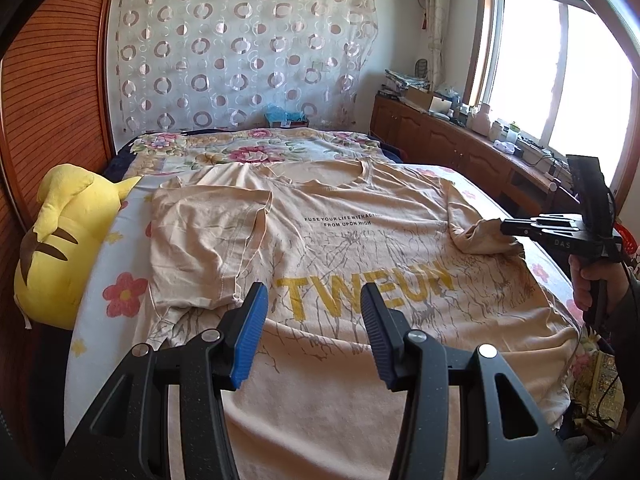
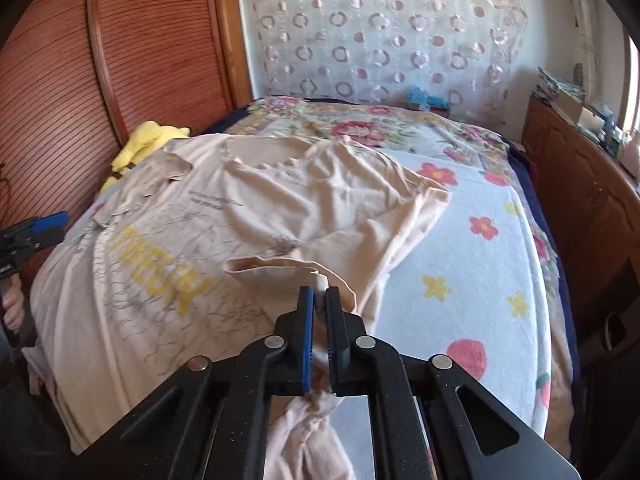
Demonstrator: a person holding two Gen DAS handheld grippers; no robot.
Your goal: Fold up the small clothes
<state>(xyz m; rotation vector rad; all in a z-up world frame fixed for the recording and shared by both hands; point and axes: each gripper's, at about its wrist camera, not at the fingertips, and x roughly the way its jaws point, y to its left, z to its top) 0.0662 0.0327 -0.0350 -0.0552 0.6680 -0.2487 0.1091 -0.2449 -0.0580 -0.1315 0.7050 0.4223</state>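
Beige printed cotton T-shirt (image 1: pixel 340 248) on bed: one sleeve folded; right gripper (image 2: pixel 319 300) clamps other sleeve, left gripper (image 1: pixel 314 312) apart. Body folds remain.

Daylight floods in from the window (image 1: pixel 560 68) at two o'clock in the left wrist view, blown out to plain white with glare along its frame. The bed (image 1: pixel 132 216) is evenly lit and sharp, shadows soft. Both fisheye views bend straight lines hard toward the rim, and the corners fall to black. The right wrist view is slightly dimmer and hazier
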